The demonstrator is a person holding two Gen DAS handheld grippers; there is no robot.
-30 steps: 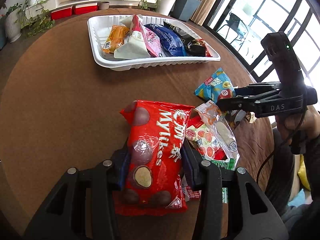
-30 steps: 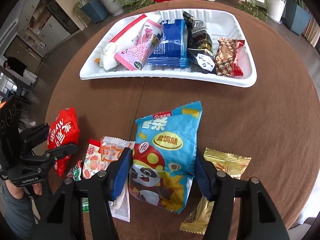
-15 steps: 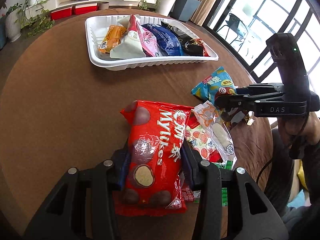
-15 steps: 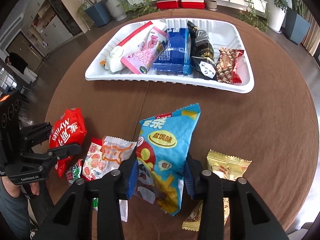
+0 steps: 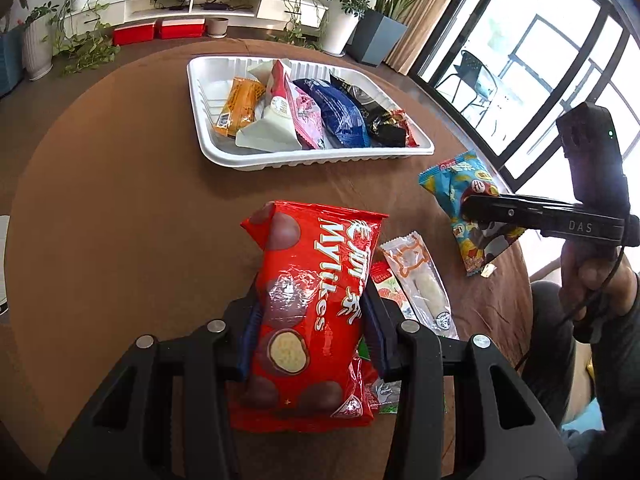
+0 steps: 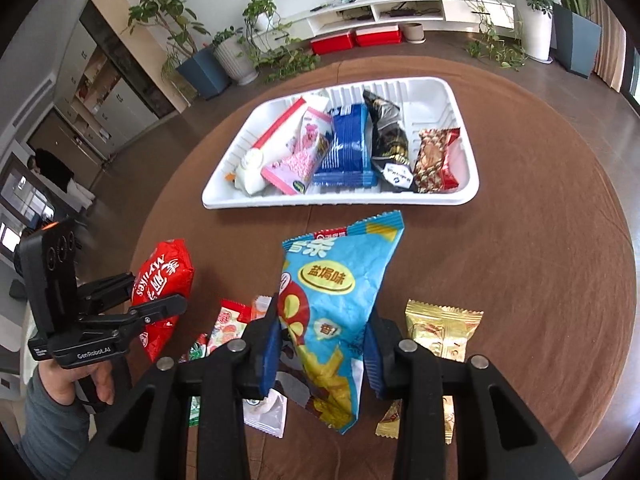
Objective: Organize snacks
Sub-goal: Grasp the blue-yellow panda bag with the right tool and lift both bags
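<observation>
My left gripper (image 5: 310, 332) is shut on a red Mylikes bag (image 5: 312, 300) and holds it above the brown table; this bag also shows in the right wrist view (image 6: 162, 280). My right gripper (image 6: 322, 350) is shut on a blue panda snack bag (image 6: 340, 300), lifted off the table; that bag also shows in the left wrist view (image 5: 460, 196). A white tray (image 6: 468, 160) with several snack packs sits further back on the table, and it also shows in the left wrist view (image 5: 200, 120).
Loose on the table lie a gold pack (image 6: 440, 328), a clear wrapped bar (image 5: 416, 280) and a red-and-white strawberry pack (image 6: 228, 320). The round table's edge is close on the right (image 5: 516, 280). Potted plants and a low white shelf stand behind.
Both grippers have risen with their bags. My right gripper closed tighter on the blue bag and lifted it clear of the table. The tray looks further off.
</observation>
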